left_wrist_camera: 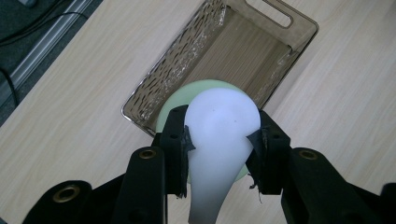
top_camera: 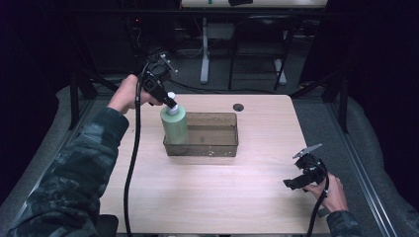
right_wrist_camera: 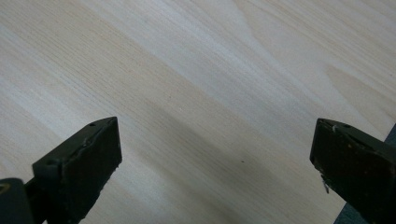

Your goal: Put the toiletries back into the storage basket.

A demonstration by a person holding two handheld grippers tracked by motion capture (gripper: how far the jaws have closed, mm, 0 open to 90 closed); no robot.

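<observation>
Looking like a lab or test cell, not a home. Light wood surface [top_camera: 212, 197] is sitting inside a dark enclosure: black curtains [top_camera: 375, 59] are hanging on both sides, black frame struts [top_camera: 74, 98] are standing at the corners. Metal rail [top_camera: 363, 182] is running along the right edge; another one is showing beside the surface in the left gripper view. Grey floor behind, with loose cables [top_camera: 192, 49] trailing across it and white desk legs [top_camera: 204, 54] of a second workstation standing there. Round cable grommet [top_camera: 238, 107] is sitting in the surface's far edge. Lighting is falling on the surface alone, surroundings are staying dim.
</observation>
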